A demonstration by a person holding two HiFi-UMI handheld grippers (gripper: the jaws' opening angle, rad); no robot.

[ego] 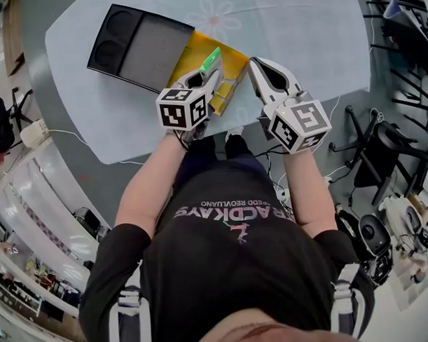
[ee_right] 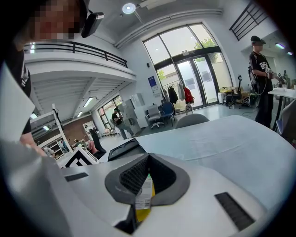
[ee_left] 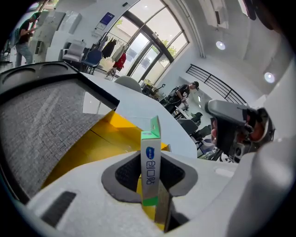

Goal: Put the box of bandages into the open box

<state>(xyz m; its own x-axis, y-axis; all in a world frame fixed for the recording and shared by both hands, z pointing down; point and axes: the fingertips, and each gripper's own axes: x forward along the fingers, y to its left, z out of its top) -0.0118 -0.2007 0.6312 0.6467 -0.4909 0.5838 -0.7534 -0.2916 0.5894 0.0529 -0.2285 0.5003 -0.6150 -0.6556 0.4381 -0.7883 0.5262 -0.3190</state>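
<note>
The box of bandages point(ego: 211, 59), slim, white and green, stands upright between the pads of my left gripper point(ego: 209, 70), which is shut on it. In the left gripper view the box of bandages point(ee_left: 150, 162) hangs just above the open yellow box point(ee_left: 83, 148). That open box point(ego: 196, 52) lies on the table beside a black tray. My right gripper point(ego: 255, 66) sits at the yellow box's right corner. In the right gripper view its jaws point(ee_right: 145, 163) are closed, with a yellow, white-labelled edge of the box point(ee_right: 143, 199) caught between them.
A black tray with a grey lining point(ego: 147, 50) and two round wells lies left of the yellow box. The pale blue table point(ego: 300, 30) stretches away behind them. Chairs and cables stand on the floor at the right point(ego: 388, 147). People move about in the hall.
</note>
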